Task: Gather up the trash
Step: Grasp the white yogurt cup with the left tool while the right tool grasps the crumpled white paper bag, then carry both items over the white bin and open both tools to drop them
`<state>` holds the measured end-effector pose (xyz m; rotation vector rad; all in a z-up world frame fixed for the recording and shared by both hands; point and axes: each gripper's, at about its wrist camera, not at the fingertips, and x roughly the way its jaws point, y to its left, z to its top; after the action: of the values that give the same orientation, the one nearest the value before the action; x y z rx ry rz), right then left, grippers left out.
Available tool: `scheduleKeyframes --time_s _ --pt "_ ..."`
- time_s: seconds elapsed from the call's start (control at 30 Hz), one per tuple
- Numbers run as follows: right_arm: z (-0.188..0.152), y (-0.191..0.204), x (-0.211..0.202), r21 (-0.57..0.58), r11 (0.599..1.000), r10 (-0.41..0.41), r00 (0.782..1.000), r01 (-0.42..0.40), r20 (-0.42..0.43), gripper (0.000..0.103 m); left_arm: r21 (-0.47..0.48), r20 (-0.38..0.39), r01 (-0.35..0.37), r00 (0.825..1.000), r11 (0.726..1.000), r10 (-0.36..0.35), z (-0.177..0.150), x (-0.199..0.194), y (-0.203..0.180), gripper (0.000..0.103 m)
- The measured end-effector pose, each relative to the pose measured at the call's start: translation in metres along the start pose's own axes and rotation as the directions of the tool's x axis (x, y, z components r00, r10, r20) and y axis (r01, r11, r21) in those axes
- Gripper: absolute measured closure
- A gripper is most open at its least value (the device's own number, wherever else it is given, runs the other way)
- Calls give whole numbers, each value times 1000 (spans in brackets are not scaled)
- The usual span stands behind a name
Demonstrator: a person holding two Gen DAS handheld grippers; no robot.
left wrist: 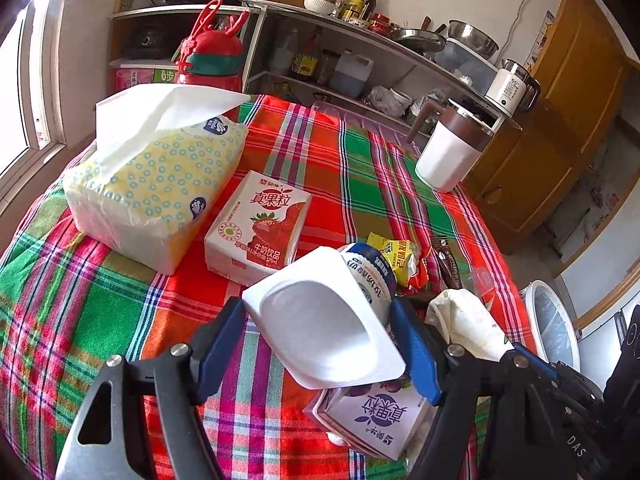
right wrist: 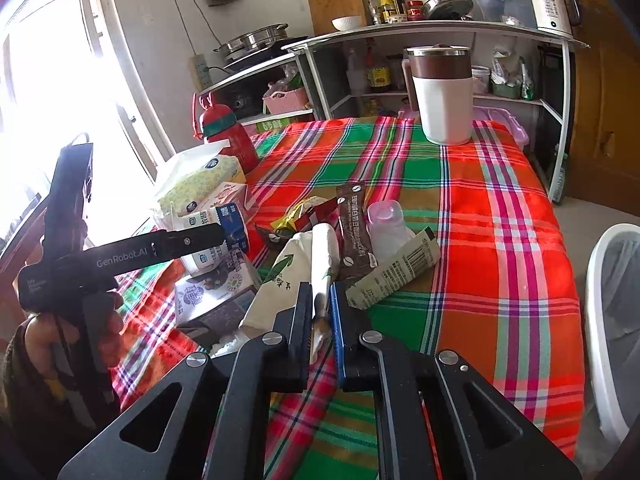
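left wrist view: the left gripper [left wrist: 320, 340] pinches an empty white yogurt cup [left wrist: 328, 320], tilted with its mouth toward the camera, just above a purple drink carton [left wrist: 376, 416] on the plaid tablecloth [left wrist: 360, 168]. beyond it lie a strawberry milk carton [left wrist: 258, 226], a tissue pack [left wrist: 156, 184] and a heap of wrappers [left wrist: 400, 260]. a white bin [left wrist: 554, 328] stands past the table's right edge.

right wrist view: the right gripper [right wrist: 320, 312] has its jaws pressed together on a crumpled white paper wrapper [right wrist: 292, 272] at the near edge of the trash heap. behind it lie a brown sachet [right wrist: 354, 228] and a clear plastic cup [right wrist: 386, 224]. farthest, a white jug [right wrist: 442, 96] stands upright.
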<state>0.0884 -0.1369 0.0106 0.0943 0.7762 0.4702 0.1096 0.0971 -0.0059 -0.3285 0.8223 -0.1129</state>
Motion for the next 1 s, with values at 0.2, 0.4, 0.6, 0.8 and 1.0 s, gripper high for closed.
scheduleKeyframes --time_s 0.2,0.4,0.6,0.8,1.0 --pt "0 2 -10 2 1000 19 999 -19 27 94 4 25 -14 1000 1000 13 -3 -16 -5 27" --pt "0 0 -26 15 999 39 997 -40 71 94 4 60 -29 998 1000 29 -5 -32 -9 27" --pt "1 -4 -44 30 999 36 993 -39 109 94 38 85 -8 996 999 5 -5 -45 -27 27" --pt "2 -13 -66 47 999 6 988 -14 153 94 87 92 21 995 996 -29 -7 -50 -54 27" --pt "0 -27 -87 76 997 -31 982 17 188 94 143 93 60 993 988 -74 -11 -54 -84 27"
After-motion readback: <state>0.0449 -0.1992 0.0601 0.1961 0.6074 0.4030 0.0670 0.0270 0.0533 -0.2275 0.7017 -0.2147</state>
